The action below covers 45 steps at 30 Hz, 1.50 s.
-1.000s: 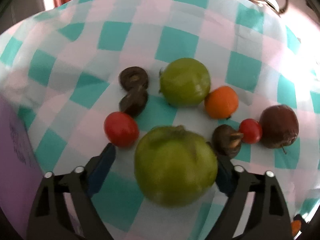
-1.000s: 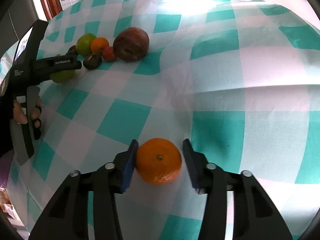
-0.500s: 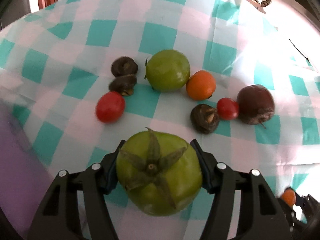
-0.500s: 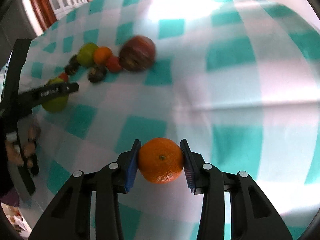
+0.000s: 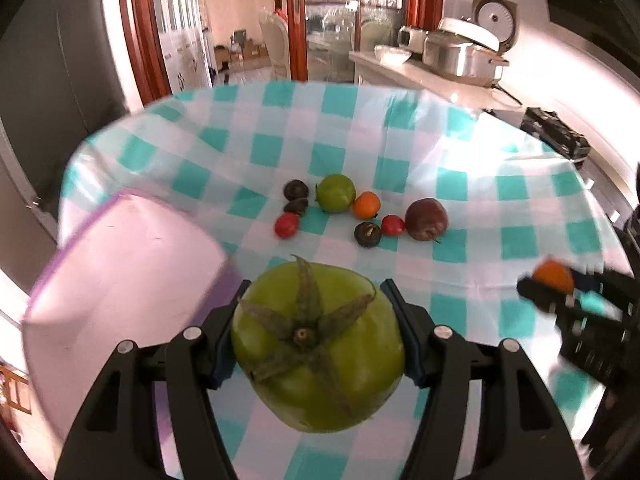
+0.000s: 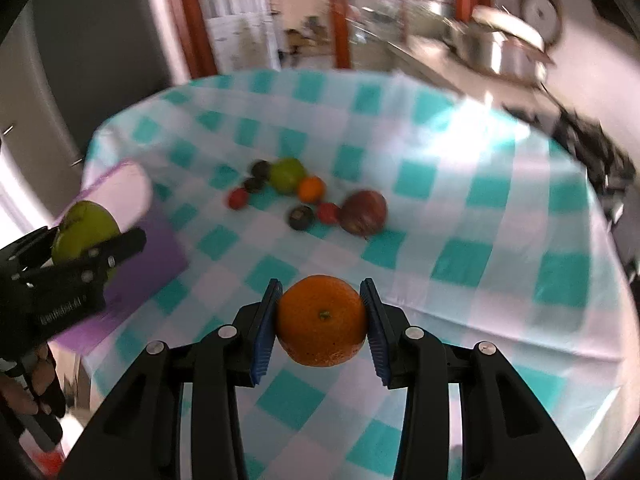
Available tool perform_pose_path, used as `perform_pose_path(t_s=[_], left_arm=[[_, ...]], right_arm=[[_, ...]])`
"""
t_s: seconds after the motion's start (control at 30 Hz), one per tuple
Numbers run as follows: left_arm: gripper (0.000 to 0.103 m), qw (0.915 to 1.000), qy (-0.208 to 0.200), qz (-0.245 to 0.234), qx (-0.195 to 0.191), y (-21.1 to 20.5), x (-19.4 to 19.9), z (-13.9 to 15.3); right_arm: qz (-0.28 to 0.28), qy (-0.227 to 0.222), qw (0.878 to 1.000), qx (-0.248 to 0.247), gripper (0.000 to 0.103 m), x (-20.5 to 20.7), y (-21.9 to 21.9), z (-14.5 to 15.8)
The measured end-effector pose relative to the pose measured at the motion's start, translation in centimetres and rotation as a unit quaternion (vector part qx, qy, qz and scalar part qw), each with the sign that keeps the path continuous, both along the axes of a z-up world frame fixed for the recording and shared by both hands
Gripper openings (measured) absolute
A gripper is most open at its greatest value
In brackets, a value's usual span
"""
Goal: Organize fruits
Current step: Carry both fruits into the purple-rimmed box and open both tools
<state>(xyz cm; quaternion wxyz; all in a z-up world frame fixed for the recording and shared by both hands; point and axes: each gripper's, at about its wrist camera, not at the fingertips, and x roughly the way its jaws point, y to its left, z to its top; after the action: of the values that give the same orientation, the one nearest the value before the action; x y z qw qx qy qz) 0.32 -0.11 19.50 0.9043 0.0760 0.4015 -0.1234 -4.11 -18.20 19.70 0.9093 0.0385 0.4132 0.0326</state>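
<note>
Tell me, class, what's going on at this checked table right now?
A person is sorting fruit with a handheld tool in each hand. The left tool is clamped on a large green tomato, held above the tablecloth next to a purple container. The right tool grips an orange, also off the table. A cluster of small fruits sits on the cloth, not yet sorted.

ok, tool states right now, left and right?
Left tool: closed on the large green tomato, lifted off the cloth.
Right tool: closed on the orange, also lifted.
</note>
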Motion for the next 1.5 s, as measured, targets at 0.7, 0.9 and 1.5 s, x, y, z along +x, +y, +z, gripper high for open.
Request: perform_pose_path(t_s=[0.7, 0.9, 1.5], left_arm=[[0.064, 0.9932, -0.111, 0.026, 0.022, 8.0, -18.3, 13.1], [0.064, 0.9933, -0.099, 0.054, 0.026, 11.4, -20.5, 12.3], [0.064, 0.9884, -0.002, 0.151, -0.020, 20.8, -11.8, 6.1]], right_arm=[[0.153, -0.114, 0.978, -0.081, 0.040, -15.1, 5.8, 16.0], [0.145, -0.108, 0.978, -0.103, 0.040, -17.3, 4.2, 15.5], [0.251, -0.015, 0.964, -0.089, 0.040, -4.7, 14.6, 10.8]])
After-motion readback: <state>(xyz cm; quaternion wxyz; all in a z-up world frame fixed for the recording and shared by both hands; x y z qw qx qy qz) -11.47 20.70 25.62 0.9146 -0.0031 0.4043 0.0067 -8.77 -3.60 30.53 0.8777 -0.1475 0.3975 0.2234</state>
